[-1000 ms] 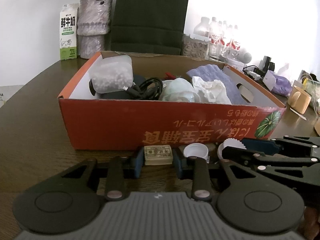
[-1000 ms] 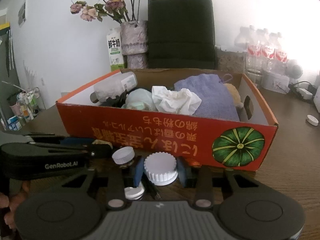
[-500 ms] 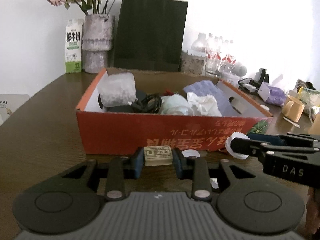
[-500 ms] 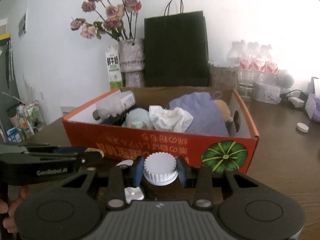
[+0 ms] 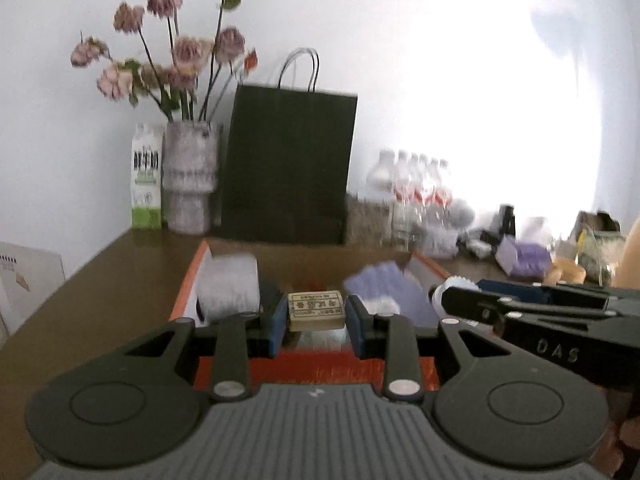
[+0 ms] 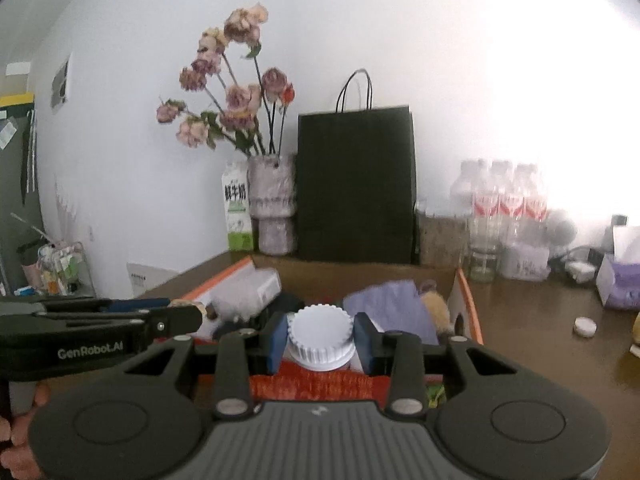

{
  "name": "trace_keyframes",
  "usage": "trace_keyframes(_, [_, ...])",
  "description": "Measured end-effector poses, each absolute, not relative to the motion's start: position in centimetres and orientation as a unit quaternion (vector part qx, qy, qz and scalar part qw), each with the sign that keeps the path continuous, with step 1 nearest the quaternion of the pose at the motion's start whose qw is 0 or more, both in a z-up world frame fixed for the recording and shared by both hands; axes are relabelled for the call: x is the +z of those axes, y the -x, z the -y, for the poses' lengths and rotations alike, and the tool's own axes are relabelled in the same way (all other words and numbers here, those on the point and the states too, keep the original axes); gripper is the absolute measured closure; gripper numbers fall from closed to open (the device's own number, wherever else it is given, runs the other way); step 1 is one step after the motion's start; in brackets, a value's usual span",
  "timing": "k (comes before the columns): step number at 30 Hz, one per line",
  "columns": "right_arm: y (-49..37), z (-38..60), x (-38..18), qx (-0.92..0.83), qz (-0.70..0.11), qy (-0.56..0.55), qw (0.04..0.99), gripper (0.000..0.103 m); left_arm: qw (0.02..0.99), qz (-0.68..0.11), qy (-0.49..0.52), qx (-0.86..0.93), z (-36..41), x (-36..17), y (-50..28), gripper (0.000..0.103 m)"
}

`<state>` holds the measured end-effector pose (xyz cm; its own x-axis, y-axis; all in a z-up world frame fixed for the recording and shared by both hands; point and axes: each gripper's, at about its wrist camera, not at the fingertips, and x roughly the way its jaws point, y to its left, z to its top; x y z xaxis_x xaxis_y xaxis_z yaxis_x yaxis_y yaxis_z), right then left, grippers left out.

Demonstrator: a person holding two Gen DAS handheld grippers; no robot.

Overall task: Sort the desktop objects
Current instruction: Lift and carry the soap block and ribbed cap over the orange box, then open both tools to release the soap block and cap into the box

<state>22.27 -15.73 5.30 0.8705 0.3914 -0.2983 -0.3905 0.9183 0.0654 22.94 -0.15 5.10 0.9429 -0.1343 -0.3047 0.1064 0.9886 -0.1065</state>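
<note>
Eraser [image 5: 316, 311] sits clamped in your left gripper [image 5: 316, 322]; cap [image 6: 321, 338] pinched in your right gripper [image 6: 321, 344]; both poised over the box [image 6: 466, 300] for dropping.

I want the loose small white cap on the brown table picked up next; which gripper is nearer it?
Right. The right gripper, shut on a ribbed white lid, has the small white cap on its right; the left gripper, holding a tan block, sits farther left.

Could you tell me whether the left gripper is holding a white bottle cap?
No, the left gripper is clamped on a small tan eraser.
</note>
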Motion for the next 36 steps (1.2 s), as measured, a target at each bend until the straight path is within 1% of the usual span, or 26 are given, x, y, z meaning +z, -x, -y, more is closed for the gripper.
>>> trace_keyframes(5, [-23.8,15.7,6.5,0.193,-0.136,-0.006,0.972,0.068,0.988,-0.138,0.041,-0.05,0.9,6.2,-24.3,0.071])
trace_keyframes(13, [-27.4,15.6,6.7,0.177,-0.132,-0.002,0.975,0.068,0.987,-0.149,0.041,-0.038,1.3,6.0,-27.9,0.071])
trace_keyframes(18, [-30.0,15.9,5.3,0.17,-0.143,-0.004,0.975,0.068,0.987,-0.156,0.038,-0.027,1.3,4.9,-30.7,0.071])
trace_keyframes(22, [-30.9,16.5,3.3,0.171,-0.171,-0.01,0.97,0.068,0.983,-0.179,0.031,-0.013,1.0,2.8,-31.8,0.071])
trace_keyframes(31, [-30.9,15.9,1.6,0.172,-0.189,0.002,0.967,0.068,0.978,-0.206,0.006,-0.009,0.9,0.7,-32.7,0.071])
trace_keyframes(36, [-30.9,15.7,1.2,0.172,-0.195,0.004,0.966,0.068,0.98,-0.198,-0.015,-0.004,1.4,0.6,-32.3,0.071])
